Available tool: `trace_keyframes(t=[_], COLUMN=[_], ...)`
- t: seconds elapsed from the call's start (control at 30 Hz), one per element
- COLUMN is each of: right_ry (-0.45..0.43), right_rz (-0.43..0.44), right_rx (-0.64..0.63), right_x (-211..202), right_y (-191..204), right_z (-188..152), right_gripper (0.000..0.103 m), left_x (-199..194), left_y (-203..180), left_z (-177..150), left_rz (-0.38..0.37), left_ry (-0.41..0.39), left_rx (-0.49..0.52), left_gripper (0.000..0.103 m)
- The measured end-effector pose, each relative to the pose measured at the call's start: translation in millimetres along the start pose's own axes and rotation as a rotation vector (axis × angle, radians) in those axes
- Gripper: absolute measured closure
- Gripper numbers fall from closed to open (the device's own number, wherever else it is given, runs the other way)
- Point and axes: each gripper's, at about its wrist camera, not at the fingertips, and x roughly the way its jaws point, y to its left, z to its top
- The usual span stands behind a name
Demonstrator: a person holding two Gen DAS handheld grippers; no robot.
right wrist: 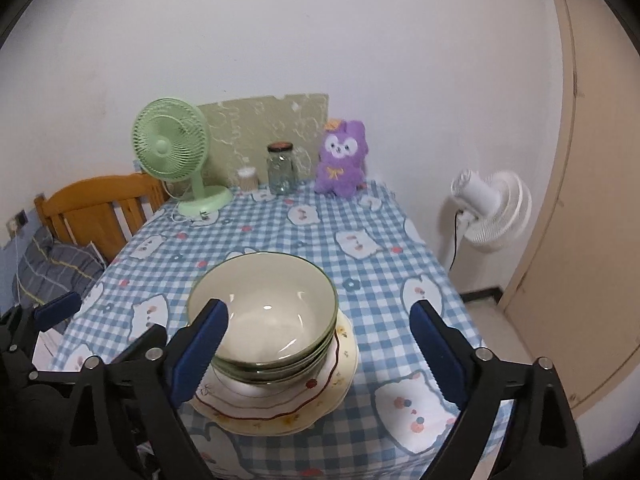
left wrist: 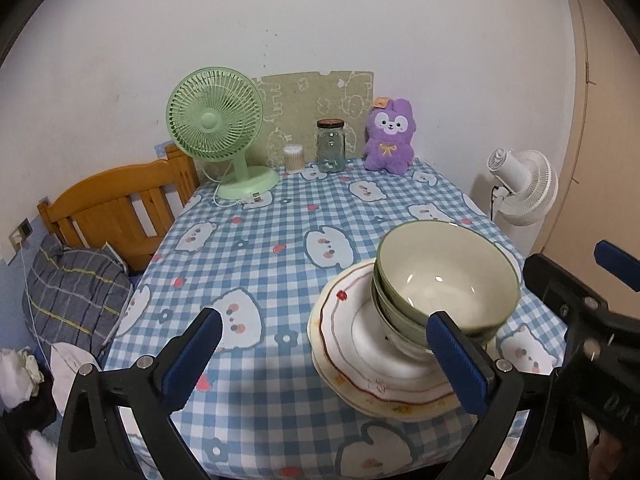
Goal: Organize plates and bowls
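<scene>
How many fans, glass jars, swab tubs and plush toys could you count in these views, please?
Fans: 2, the green fan and the white fan
Glass jar: 1
Swab tub: 1
Plush toy: 1
Total: 5

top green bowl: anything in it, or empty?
Empty. The top green bowl shows a bare glossy inside with only light glints, right down to the bottom; it sits nested in the bowls stacked on the plates.
</scene>
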Motion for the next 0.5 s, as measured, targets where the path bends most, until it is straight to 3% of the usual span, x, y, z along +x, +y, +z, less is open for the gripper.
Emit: trace_keyframes(t=[0.5], right_ry=[-0.015], right_rz=[0.036], right_rx=[0.045], right_x=[-19], right_y=[9], right_z=[-28], right_gripper=[0.003], left_x=[-23], left_y=[6], left_z=[-30], left_rz=[0.043], left_ry=[-0.037], left_rx=[-0.020], left_gripper=[0.000])
